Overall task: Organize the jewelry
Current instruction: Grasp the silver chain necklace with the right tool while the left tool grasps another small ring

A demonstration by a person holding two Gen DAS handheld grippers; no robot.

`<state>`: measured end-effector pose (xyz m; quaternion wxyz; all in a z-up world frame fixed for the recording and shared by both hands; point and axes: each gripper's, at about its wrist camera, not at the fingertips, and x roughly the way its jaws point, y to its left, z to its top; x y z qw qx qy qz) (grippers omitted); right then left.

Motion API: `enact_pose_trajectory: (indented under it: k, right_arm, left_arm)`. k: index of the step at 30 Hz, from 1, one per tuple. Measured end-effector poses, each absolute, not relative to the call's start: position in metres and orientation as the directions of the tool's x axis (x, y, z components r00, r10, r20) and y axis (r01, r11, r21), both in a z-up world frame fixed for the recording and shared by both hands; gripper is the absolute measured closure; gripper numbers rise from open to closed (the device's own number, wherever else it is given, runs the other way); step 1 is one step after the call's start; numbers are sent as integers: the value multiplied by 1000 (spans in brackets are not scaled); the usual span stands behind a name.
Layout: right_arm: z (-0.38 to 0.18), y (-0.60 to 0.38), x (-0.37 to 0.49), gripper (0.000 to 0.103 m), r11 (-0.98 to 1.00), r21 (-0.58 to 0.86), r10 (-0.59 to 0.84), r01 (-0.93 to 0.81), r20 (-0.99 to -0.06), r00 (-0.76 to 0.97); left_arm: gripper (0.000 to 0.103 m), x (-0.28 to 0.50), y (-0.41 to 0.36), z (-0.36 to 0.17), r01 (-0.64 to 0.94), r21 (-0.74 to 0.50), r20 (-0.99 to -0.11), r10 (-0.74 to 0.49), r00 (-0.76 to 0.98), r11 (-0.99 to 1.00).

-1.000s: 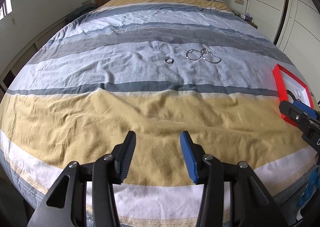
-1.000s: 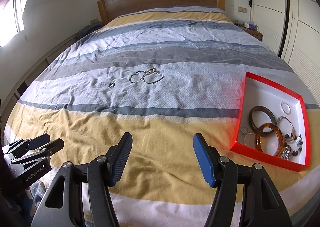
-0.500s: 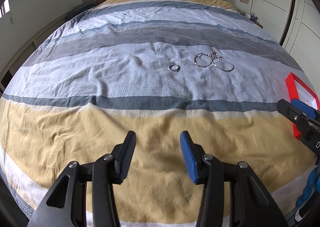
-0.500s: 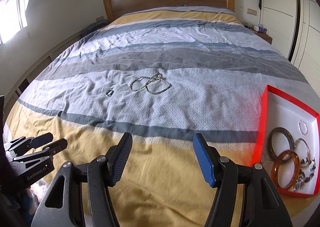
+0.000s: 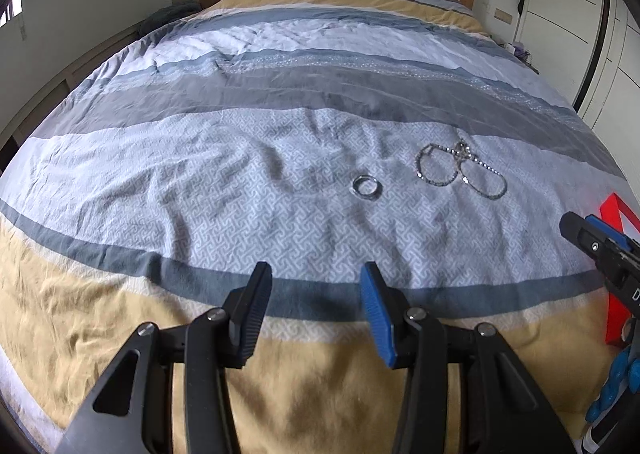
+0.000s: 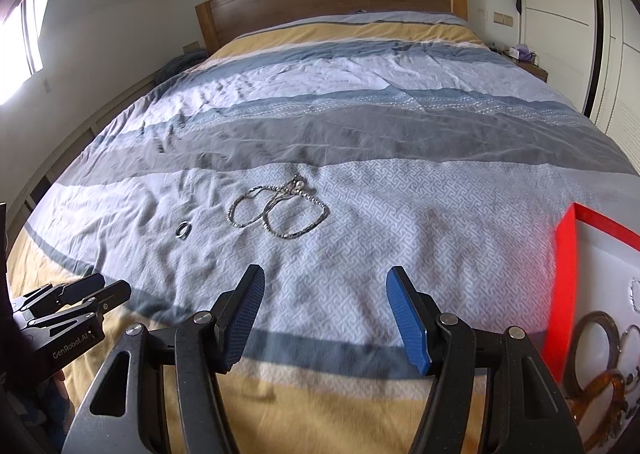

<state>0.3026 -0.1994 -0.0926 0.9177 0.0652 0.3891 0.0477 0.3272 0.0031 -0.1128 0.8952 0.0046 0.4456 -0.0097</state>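
On the patterned pale band of the striped duvet (image 5: 200, 190), a silver ring (image 5: 367, 187) is seen at left, well apart from the tangled chain necklaces (image 6: 279, 210) further right. The left gripper (image 5: 316, 296) and right gripper (image 6: 325, 308) are held over the bedding, both with jaws apart and nothing held. The red tray (image 6: 564, 278), already holding bangles (image 6: 596, 394), is found at far right. Risk is judged: soft cloth may be pinched with the ring, and tangled chains may be dragged together.
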Motion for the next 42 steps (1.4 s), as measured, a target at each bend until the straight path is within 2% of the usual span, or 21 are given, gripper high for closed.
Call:
enact_pose_trajectory:
  k: [12, 25, 38, 40, 41, 42]
  right_arm:
    - [-109, -191, 351, 40, 977, 202, 194, -70, -705, 682]
    - [-120, -168, 395, 28, 974, 168, 228, -155, -717, 659]
    - [-144, -147, 438, 28, 970, 120, 225, -210, -766, 602]
    - [-148, -147, 439, 37, 972, 108, 214, -210, -775, 595]
    - [-149, -146, 440, 41, 972, 104, 212, -211, -776, 594]
    - [-149, -146, 439, 50, 972, 102, 211, -212, -777, 594]
  left_arm:
    - [59, 366, 3, -125, 16, -45, -781, -45, 624, 999]
    - [59, 396, -10, -137, 102, -78, -774, -124, 620, 992]
    - [60, 411, -18, -152, 141, -87, -772, -156, 616, 986]
    - [61, 410, -21, -153, 149, -77, -770, -154, 620, 986]
    - [66, 409, -21, -153, 155, -77, -769, -158, 620, 985]
    - [68, 409, -22, -153, 162, -78, -768, -163, 620, 984]
